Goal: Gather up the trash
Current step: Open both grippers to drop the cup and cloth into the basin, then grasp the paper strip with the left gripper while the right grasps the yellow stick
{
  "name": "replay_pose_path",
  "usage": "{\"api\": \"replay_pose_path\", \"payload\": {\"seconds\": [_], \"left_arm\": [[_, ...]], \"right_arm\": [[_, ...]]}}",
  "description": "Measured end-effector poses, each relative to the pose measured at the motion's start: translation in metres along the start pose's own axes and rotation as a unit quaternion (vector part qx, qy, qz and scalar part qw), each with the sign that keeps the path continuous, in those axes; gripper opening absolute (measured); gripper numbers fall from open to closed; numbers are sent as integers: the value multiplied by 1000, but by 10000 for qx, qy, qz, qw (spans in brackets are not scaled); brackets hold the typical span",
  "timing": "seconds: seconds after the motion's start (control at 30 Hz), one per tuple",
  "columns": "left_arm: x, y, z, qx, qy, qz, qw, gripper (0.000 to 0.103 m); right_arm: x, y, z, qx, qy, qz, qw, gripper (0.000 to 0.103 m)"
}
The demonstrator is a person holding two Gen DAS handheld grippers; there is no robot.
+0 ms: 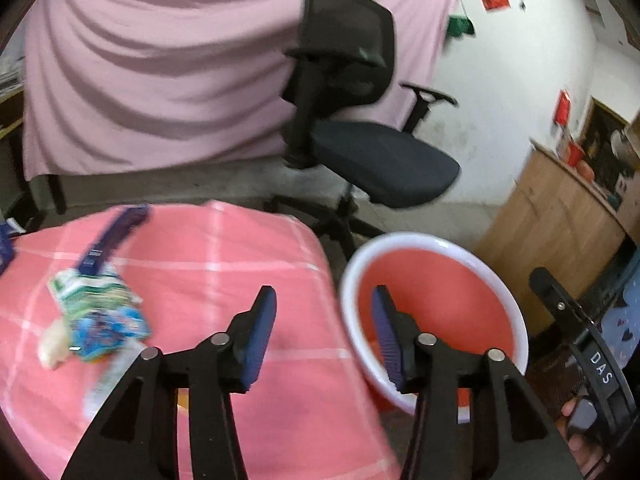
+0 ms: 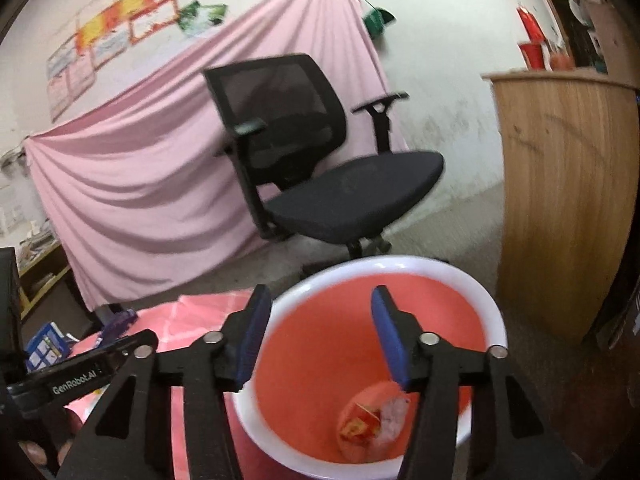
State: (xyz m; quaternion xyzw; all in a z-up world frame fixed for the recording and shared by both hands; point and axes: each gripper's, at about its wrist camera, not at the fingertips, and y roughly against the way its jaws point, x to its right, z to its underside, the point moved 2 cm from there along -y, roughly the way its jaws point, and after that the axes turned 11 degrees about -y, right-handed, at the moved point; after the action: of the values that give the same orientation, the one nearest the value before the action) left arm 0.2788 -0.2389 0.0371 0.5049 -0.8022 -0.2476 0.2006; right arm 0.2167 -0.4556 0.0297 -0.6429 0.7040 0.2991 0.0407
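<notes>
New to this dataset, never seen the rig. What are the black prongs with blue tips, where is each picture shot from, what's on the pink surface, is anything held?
No robot arm here: a person carries a two-finger gripper in each hand, with a fisheye camera on each looking along its fingers.

The left wrist view shows the left gripper, its blue pads apart with nothing between them. It hangs over the edge of a table under a pink checked cloth. On the cloth lie a crumpled blue-green wrapper and a blue clip-like item, too blurred to name.

The right wrist view shows the right gripper, also open and empty, above a red bin with a white rim. A red-and-yellow wrapper lies inside the bin. Behind stands an office chair.
</notes>
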Motion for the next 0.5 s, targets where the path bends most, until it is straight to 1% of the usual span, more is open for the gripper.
{"api": "replay_pose_path", "payload": {"seconds": [0.07,0.1,0.13,0.17,0.2,0.23,0.27,0.3,0.33,0.37,0.4,0.5], "left_arm": [[-15,14,0,133,70,-177,9997,48],[-22,21,1,203,105,-269,9994,54],[-29,29,1,300,142,-369,9988,62],[-36,37,2,397,172,-452,9980,67],[-43,46,4,528,210,-565,9968,78],[-52,57,5,681,249,-706,9949,86],[-56,64,7,788,272,-798,9933,88],[-63,73,8,946,304,-912,9909,91],[-70,82,10,1072,322,-1000,9887,94],[-75,86,12,1147,325,-1066,9871,95],[-80,93,14,1232,327,-1160,9850,97],[-97,111,22,1461,299,-1374,9792,98]], "right_arm": [[-15,5,1,140,142,-132,9997,59],[-21,8,1,227,182,-210,9994,72],[-26,10,1,298,198,-266,9990,81],[-33,13,1,394,219,-342,9984,82],[-38,16,1,464,253,-402,9978,83],[-46,18,2,539,316,-465,9970,84],[-51,19,2,599,365,-501,9963,85],[-57,21,4,675,417,-546,9954,91],[-64,24,5,764,459,-602,9942,100],[-69,26,6,839,487,-658,9931,103],[-75,28,8,914,520,-732,9918,103],[-92,29,13,998,652,-917,9886,103]]}}
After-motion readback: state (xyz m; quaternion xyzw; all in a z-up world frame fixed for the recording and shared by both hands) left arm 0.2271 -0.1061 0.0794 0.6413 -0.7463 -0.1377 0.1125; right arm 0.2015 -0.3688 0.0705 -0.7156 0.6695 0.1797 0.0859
